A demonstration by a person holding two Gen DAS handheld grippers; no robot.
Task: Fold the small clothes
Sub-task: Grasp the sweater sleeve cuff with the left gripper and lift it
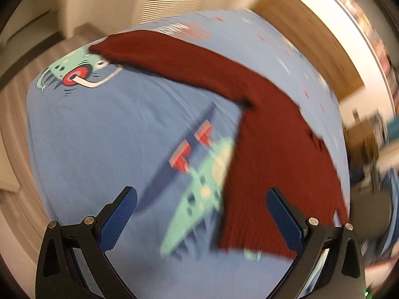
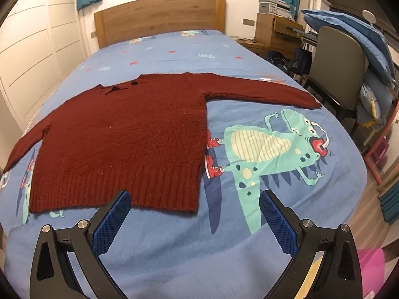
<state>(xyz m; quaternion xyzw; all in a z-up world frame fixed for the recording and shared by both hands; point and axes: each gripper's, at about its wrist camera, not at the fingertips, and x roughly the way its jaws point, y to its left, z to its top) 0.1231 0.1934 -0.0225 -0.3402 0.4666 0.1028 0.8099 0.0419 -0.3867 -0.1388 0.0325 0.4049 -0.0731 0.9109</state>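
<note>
A dark red knitted sweater lies flat on the blue bedspread, both sleeves spread out to the sides and the ribbed hem nearest me. My right gripper hovers open just in front of the hem's right corner, nothing between its blue pads. The left wrist view is motion-blurred. There the sweater runs from the lower right up to one long sleeve at the upper left. My left gripper is open over the bedspread, with its right pad beside the hem edge.
The bedspread carries a green dinosaur print. A wooden headboard stands at the far end. To the right of the bed are a grey chair, stacked blue bedding and a wooden desk. White wardrobe doors line the left.
</note>
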